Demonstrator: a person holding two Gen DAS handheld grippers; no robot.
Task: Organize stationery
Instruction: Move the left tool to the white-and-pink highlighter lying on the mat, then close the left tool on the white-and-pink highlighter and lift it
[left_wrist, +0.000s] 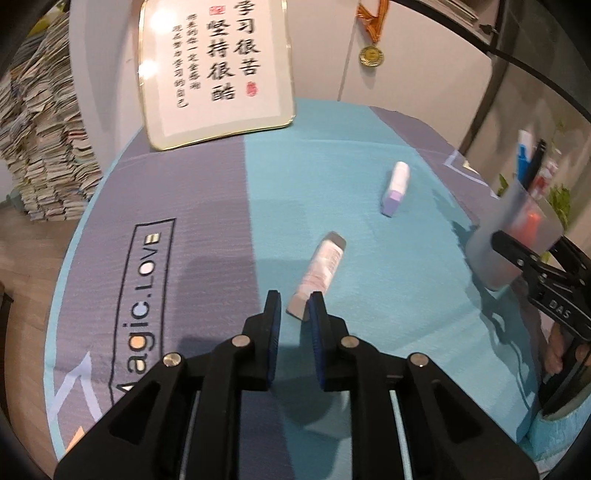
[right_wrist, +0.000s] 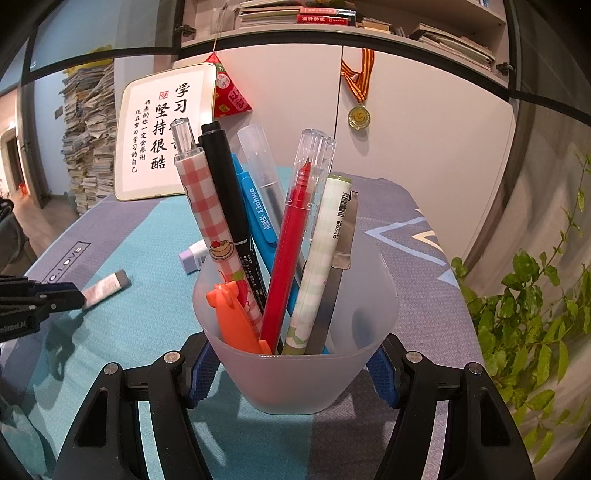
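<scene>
A grey-and-pink eraser in a paper sleeve (left_wrist: 321, 269) lies on the teal mat (left_wrist: 332, 166). Its near end sits between the tips of my left gripper (left_wrist: 295, 299), whose jaws stand a narrow gap apart without pressing on it. The right wrist view shows the same eraser (right_wrist: 107, 284) at the left gripper's tip (right_wrist: 70, 290). A purple-and-white eraser (left_wrist: 396, 188) lies farther back on the mat. My right gripper (right_wrist: 295, 369) is shut on a frosted plastic cup (right_wrist: 295, 384) that holds several pens and an orange tool. The cup (left_wrist: 498, 254) stands at the mat's right.
A framed calligraphy board (left_wrist: 218, 66) leans against the wall at the back of the table. A tall stack of papers (left_wrist: 44, 147) stands on the floor to the left. A medal (left_wrist: 371, 55) hangs on the cabinet. A leafy plant (right_wrist: 524, 314) is right of the table.
</scene>
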